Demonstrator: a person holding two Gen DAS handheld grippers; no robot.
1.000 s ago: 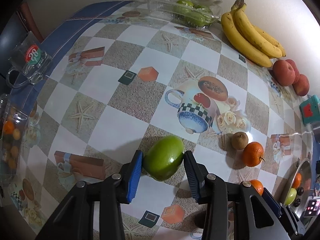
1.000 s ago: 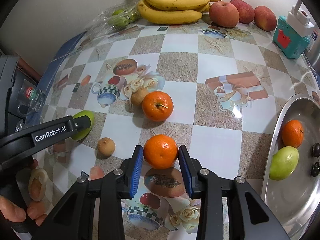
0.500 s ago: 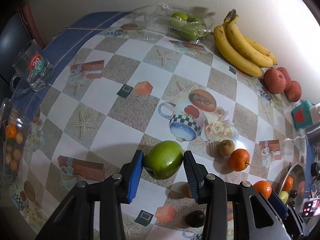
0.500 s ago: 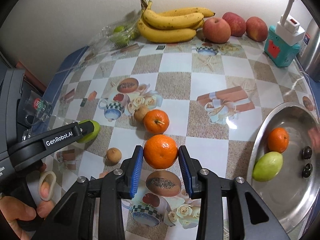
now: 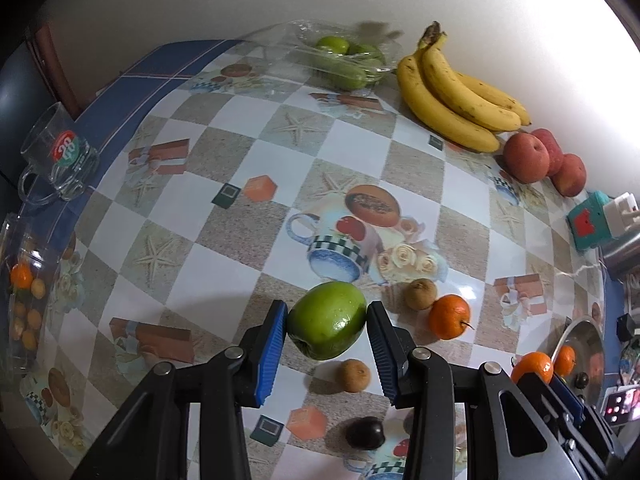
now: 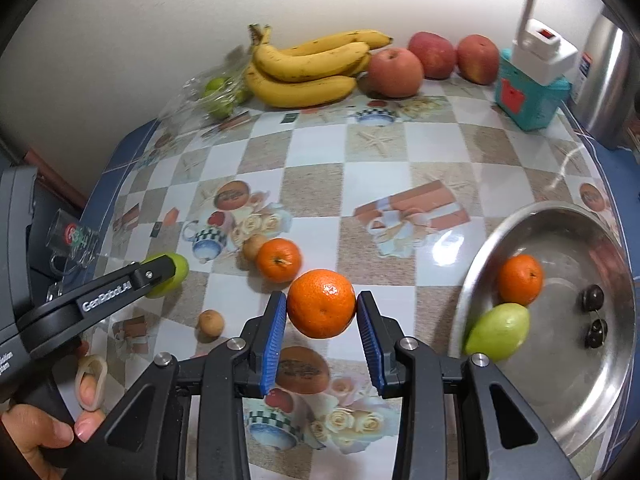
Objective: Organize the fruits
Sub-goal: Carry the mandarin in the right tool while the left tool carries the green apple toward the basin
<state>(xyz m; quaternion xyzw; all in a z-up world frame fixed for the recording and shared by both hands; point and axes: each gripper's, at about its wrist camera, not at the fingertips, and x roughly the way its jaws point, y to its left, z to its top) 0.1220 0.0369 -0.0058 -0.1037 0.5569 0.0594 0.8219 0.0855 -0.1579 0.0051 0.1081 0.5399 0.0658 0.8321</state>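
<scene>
Gripping green apple point(image 5: 327, 326) in left gripper point(image 5: 327, 330), jaws closed on its sides; right gripper point(image 6: 321, 314) jaws clamped on orange point(image 6: 321, 308), above worktop point(image 6: 316, 184), left of steel bowl point(image 6: 472, 280).

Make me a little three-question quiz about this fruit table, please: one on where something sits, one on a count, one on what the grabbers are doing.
1. Where is the banana bunch?
A. In the steel bowl
B. At the wall, beside the red apples
C. In the glass mug

2. How many oranges lie in the steel bowl?
A. One
B. Two
C. Three

3. What is the right gripper doing?
A. Hanging open
B. Shut on a banana
C. Shut on an orange

Answers:
1 B: the bunch lies along the wall next to the red apples.
2 A: a single bowl orange sits there, with a green fruit and dark small fruits.
3 C: both pads press the held orange; the left gripper likewise holds a green apple.
</scene>
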